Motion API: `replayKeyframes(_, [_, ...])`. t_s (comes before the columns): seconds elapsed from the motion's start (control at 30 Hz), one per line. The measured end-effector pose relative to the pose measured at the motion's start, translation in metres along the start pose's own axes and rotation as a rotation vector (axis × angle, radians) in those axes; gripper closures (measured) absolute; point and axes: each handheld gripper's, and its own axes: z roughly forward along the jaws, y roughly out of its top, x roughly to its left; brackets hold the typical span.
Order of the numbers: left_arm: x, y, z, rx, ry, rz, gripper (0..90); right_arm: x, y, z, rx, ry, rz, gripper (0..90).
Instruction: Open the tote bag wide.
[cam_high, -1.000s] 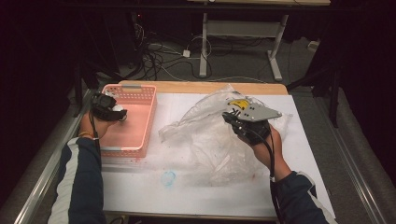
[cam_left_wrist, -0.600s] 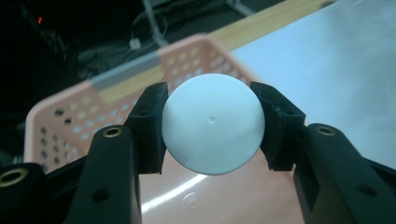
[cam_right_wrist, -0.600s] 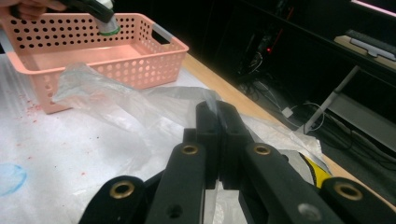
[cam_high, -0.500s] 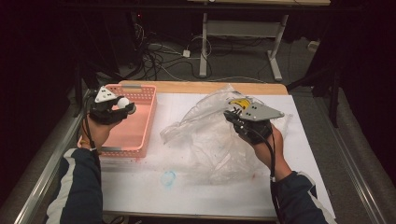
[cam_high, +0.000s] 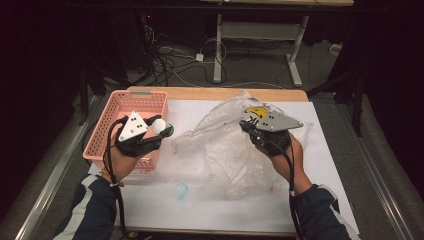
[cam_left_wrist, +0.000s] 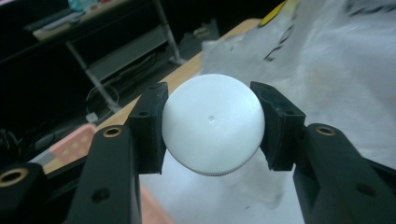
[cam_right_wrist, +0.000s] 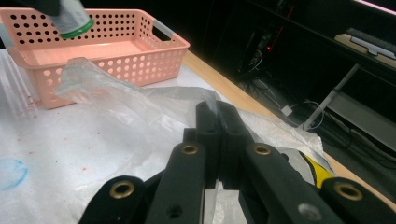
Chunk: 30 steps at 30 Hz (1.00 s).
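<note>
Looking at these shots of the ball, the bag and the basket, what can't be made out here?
- White ball: its sides are covered by the left hand-held gripper's pads in the left gripper view.
- Clear plastic bag: what is inside it, apart from a yellow patch, is lost in crumpled film in the high view.
- Pink basket: its left end is cut off by the frame edge in the right gripper view.
- Right hand-held gripper: the pinched film's edge is hidden between its jaws.

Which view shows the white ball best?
The left gripper view: the ball sits close and sharp, clamped between the left gripper's jaws. The high view shows it small, beside the basket. In the right gripper view I cannot make it out.
</note>
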Motion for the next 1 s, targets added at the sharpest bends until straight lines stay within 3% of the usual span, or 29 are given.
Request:
replayKeyframes(0.23, [-0.044,0.012,-0.006,-0.047,-0.066,0.093,48.3,-0.001,-0.001,0.000,0.004,-0.010,0.010,90.0])
replayKeyframes(0.3, [-0.054,0.015,-0.007,-0.066,-0.096,0.103,48.3,0.000,-0.001,0.000,0.003,-0.012,0.012,90.0])
replayKeyframes(0.43, [-0.075,0.017,0.002,-0.068,-0.152,0.148,48.3,0.002,0.000,0.001,0.004,-0.002,0.014,90.0])
replayKeyframes(0.53, [-0.087,0.015,0.018,-0.046,-0.184,0.179,48.3,0.004,0.000,0.002,0.006,0.009,0.014,90.0])
replayKeyframes(0.63, [-0.093,0.011,0.040,-0.015,-0.225,0.178,48.3,0.006,0.000,0.003,0.008,0.021,0.015,90.0])
replayKeyframes(0.7, [-0.097,0.008,0.055,0.012,-0.222,0.202,48.3,0.007,-0.001,0.003,0.009,0.027,0.013,90.0])
replayKeyframes(0.77, [-0.097,0.003,0.070,0.032,-0.248,0.187,48.3,0.009,-0.001,0.004,0.012,0.033,0.015,90.0])
replayKeyframes(1.0, [-0.102,-0.010,0.115,0.107,-0.267,0.178,48.3,0.012,-0.006,0.011,0.033,0.058,0.019,90.0])
